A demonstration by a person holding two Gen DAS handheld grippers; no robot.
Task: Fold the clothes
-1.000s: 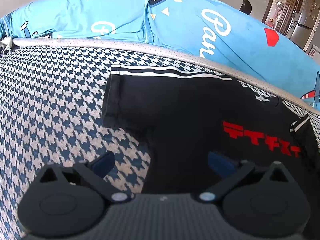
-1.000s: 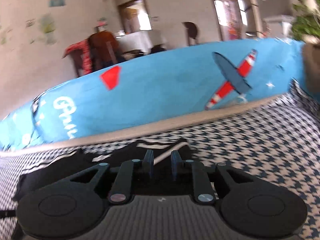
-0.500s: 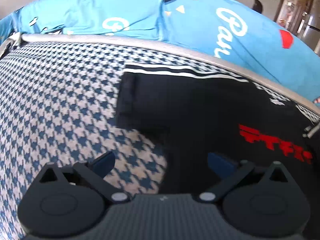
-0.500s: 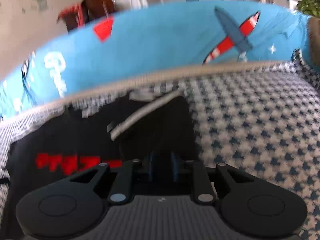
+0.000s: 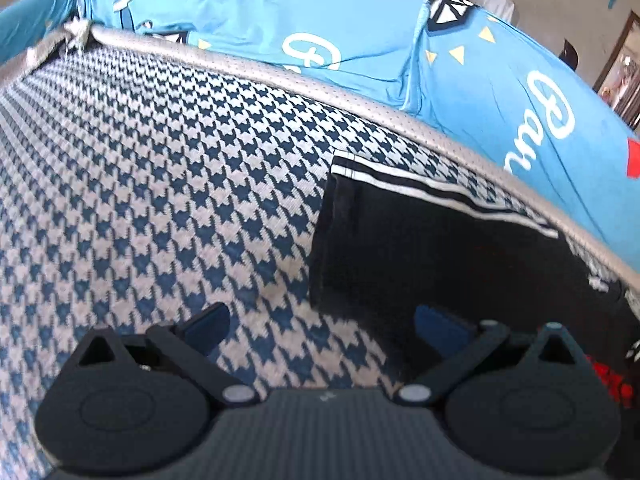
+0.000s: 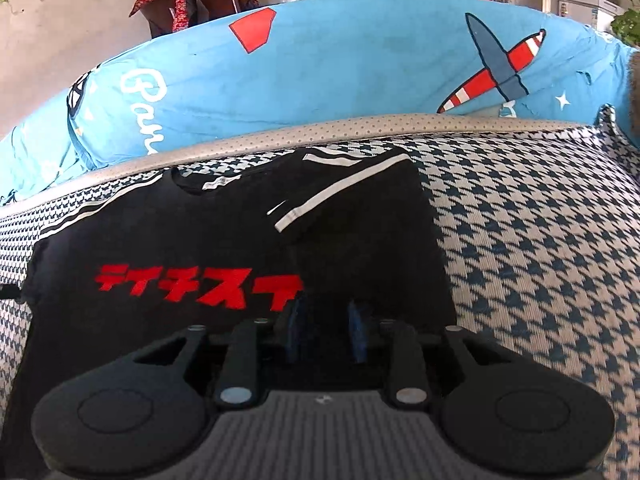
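A black T-shirt point(image 6: 180, 240) with red lettering point(image 6: 196, 286) lies flat on the houndstooth cover point(image 6: 540, 240). Its right side is folded inward, and the white-striped sleeve point(image 6: 340, 192) lies across the chest. My right gripper point(image 6: 325, 328) hovers low over that folded part; its jaws are opening, the pads stand a little apart and black cloth shows below them, not pinched. In the left wrist view the shirt's other sleeve point(image 5: 440, 248) lies at the right. My left gripper point(image 5: 320, 320) is wide open above the sleeve's lower corner, with its right finger point(image 5: 436, 324) over the cloth.
A long blue printed cushion point(image 6: 340, 72) runs along the far side behind a grey dotted trim point(image 5: 280, 76). Bare houndstooth cover point(image 5: 160, 180) stretches left of the shirt and to its right. Chairs and a table stand in the room beyond.
The right gripper came down over the shirt and its jaws parted; the folded side now lies flat. The left gripper shifted left, so the sleeve sits further right in its view.
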